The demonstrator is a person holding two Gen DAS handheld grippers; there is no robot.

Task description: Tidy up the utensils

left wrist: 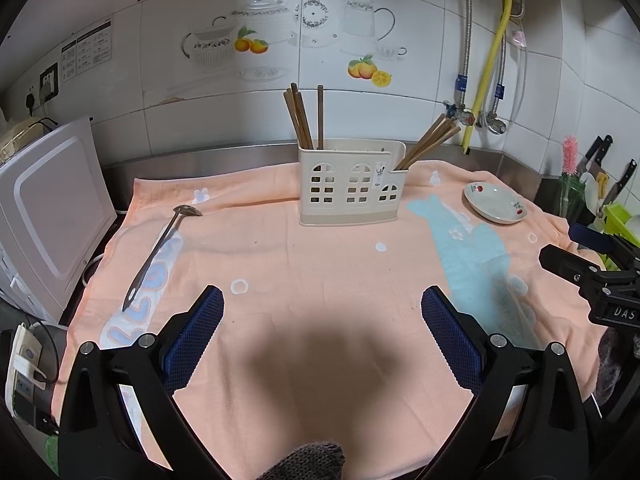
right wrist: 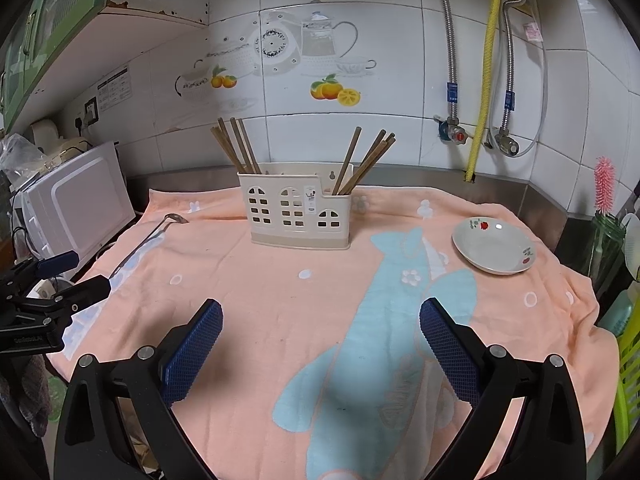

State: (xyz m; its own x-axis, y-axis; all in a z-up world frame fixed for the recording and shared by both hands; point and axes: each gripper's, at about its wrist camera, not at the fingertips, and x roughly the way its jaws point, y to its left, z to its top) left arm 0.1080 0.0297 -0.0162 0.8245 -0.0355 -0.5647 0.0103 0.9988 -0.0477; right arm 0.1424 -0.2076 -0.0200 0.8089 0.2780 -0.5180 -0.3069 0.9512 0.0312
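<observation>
One utensil is left loose: a metal spoon (left wrist: 160,248) lies flat on the peach towel (left wrist: 320,264) that covers the surface, at its left side, bowl end toward the wall and handle running back toward the near left corner. It is well apart from the cream utensil holder (left wrist: 348,182), which stands upright at the back middle of the towel with two bundles of wooden chopsticks (left wrist: 302,118) already standing in its left and right compartments. A small empty dish (right wrist: 494,246) sits to the right, clear of both. The left tongs (left wrist: 322,320) hang over the near middle of the towel, spread wide with nothing between the blue pads; the right tongs (right wrist: 320,324) are likewise wide apart and empty, over the blue whale print. By my reading, the chopsticks are sorted and the spoon pickup has not begun. The next move likely falls to the left tongs: swing left, come down across the thin handle and pinch it squarely, since a flat, slick handle on soft cloth could slip or snag the towel.
</observation>
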